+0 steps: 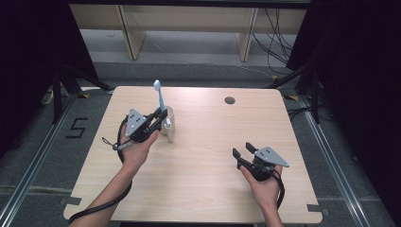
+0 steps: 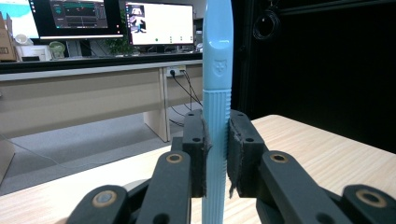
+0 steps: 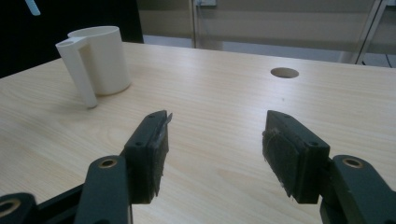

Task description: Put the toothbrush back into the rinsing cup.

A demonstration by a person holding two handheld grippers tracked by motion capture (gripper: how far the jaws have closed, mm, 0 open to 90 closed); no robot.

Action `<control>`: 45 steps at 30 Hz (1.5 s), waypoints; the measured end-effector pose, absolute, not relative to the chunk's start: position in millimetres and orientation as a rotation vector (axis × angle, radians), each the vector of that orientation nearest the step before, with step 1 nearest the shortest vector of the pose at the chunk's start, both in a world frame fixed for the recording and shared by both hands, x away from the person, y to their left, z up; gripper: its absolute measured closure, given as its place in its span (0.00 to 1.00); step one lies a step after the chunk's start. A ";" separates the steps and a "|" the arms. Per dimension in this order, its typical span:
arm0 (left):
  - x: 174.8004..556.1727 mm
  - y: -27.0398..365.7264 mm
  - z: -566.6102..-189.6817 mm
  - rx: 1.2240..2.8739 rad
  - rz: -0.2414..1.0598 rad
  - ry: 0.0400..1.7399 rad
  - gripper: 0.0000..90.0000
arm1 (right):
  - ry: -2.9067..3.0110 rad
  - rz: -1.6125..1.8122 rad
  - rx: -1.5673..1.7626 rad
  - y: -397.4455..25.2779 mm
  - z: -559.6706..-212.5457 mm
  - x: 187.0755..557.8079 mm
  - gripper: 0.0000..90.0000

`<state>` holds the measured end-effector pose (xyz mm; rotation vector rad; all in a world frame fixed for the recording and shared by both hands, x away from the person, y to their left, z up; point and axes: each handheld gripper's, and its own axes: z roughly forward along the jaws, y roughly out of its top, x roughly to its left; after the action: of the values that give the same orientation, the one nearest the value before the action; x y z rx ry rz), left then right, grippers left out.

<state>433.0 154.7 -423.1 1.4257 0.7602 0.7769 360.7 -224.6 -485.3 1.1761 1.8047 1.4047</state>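
Observation:
A light blue toothbrush (image 1: 159, 97) stands upright with its bristle head on top, and my left gripper (image 1: 161, 118) is shut on its ribbed handle (image 2: 216, 121). In the left gripper view, the pads of my left gripper (image 2: 216, 154) press the handle from both sides. A white cup (image 1: 169, 124) with a side tube stands on the table just right of that gripper. Seen from the right gripper view, the cup (image 3: 98, 60) has nothing sticking out of it. My right gripper (image 1: 241, 149) rests open at the table's right, holding nothing, with a wide gap between its jaws (image 3: 215, 149).
The pale wooden table (image 1: 203, 179) has a round cable hole (image 1: 230, 100) near its far edge, also seen as the hole (image 3: 284, 72) beyond my right jaws. Desks and monitors (image 2: 159, 23) stand beyond the table, with black curtains at both sides.

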 end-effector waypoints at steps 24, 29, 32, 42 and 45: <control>447.9 144.1 -436.5 1.419 0.787 0.792 0.87 | 1.799 1.398 1.185 -230.5 -488.4 359.3 0.46; 448.9 145.0 -440.1 1.418 0.790 0.795 0.87 | 1.797 1.392 1.217 -229.0 -488.2 357.7 0.46; 450.7 146.2 -444.2 1.425 0.795 0.803 0.87 | 1.801 1.396 1.213 -228.8 -488.1 358.3 0.46; 451.0 147.3 -450.9 1.429 0.794 0.816 0.87 | 1.805 1.419 1.191 -228.5 -488.8 359.7 0.46; 450.8 147.4 -452.0 1.432 0.796 0.813 0.87 | 1.808 1.418 1.189 -228.2 -488.5 359.4 0.46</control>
<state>450.8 147.4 -452.0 1.4320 0.8134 0.7960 359.4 -228.2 -488.5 1.1886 1.8075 1.4176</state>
